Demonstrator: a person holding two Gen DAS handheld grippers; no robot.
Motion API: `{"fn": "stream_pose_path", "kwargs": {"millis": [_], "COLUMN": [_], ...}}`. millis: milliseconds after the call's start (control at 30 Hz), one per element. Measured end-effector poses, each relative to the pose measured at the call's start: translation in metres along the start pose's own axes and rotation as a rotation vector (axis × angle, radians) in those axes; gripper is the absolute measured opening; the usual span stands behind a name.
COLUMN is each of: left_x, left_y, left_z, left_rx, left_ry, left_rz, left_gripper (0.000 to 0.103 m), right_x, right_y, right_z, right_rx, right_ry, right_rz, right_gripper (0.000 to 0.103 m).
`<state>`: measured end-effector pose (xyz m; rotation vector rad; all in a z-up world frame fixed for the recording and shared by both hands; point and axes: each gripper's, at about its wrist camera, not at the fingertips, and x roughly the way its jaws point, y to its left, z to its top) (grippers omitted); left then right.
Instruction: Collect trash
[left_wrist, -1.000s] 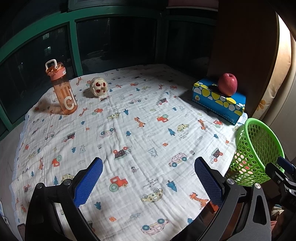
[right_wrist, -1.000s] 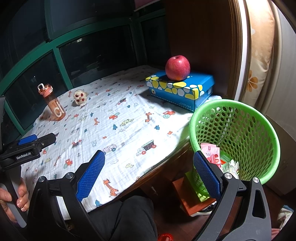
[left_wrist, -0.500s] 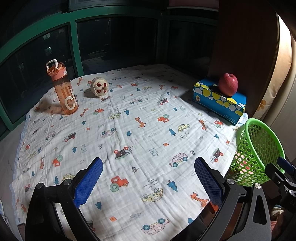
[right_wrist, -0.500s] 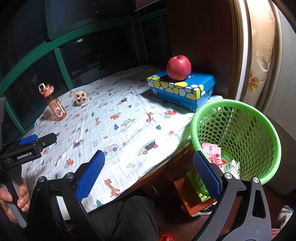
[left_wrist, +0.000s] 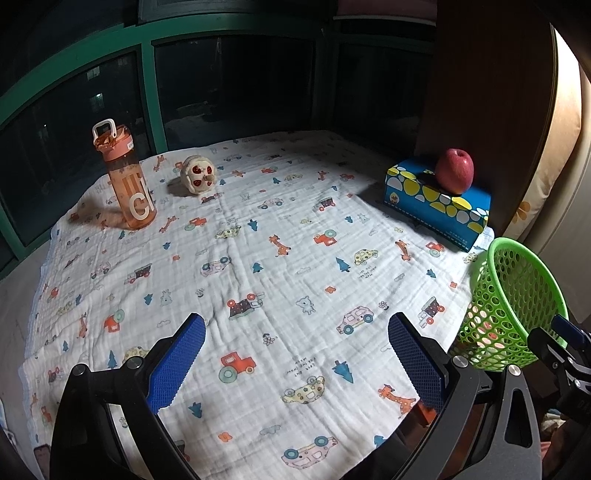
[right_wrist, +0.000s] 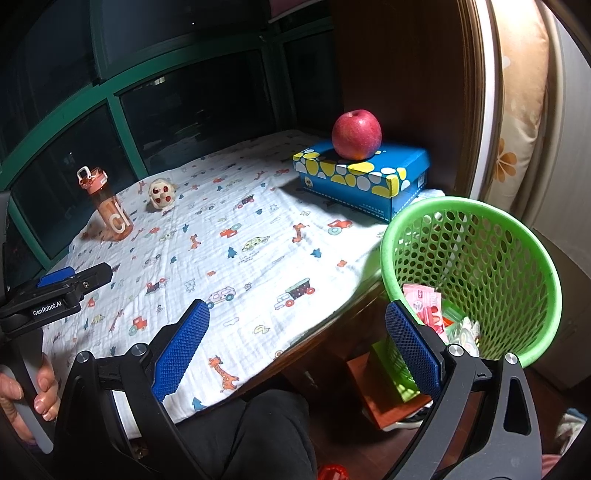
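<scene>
Printed "GenRobot.AI" in white on the black body of the left gripper (right_wrist: 59, 291), readable only from the right wrist view, with a hand (right_wrist: 26, 395) wrapped round its grip below. Large white letters, apparently "Cl", on the orange bottle (left_wrist: 125, 177) standing upright at the far left of the surface (left_wrist: 258, 266), beside a small round toy (left_wrist: 198, 174). Small dark print on the cartoon-patterned cloth (left_wrist: 221, 295), too small to read. Red apple (left_wrist: 454, 170) resting on the blue spotted box (left_wrist: 436, 203). Green basket (right_wrist: 476, 280) off the surface's right edge; trash (right_wrist: 424, 306), pink wrappers with unreadable lettering, lying inside, seen only from the right wrist view. Left gripper (left_wrist: 295, 365) jaws spread wide, nothing between. Right gripper (right_wrist: 295, 347) likewise spread and empty.
</scene>
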<state>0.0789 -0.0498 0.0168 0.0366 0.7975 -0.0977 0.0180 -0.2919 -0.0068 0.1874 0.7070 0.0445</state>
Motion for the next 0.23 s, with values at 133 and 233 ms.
{"fn": "stream_pose_path", "kwargs": {"millis": [133,233], "left_x": [0.0001,0.0007], "left_y": [-0.0005,0.0002], "left_z": [-0.0002,-0.0006], "left_rx": [-0.007,-0.014], "left_ry": [0.001,0.003], "left_rz": [0.009,0.01], "left_gripper": [0.096,0.096], "right_x": [-0.0001,-0.0002], "right_y": [-0.0001,-0.0002], "right_z": [-0.0001,-0.0001], "right_rx": [0.001,0.004], "right_ry": [0.0,0.001], "right_rz": [-0.001,0.0], "right_gripper": [0.095,0.095]}}
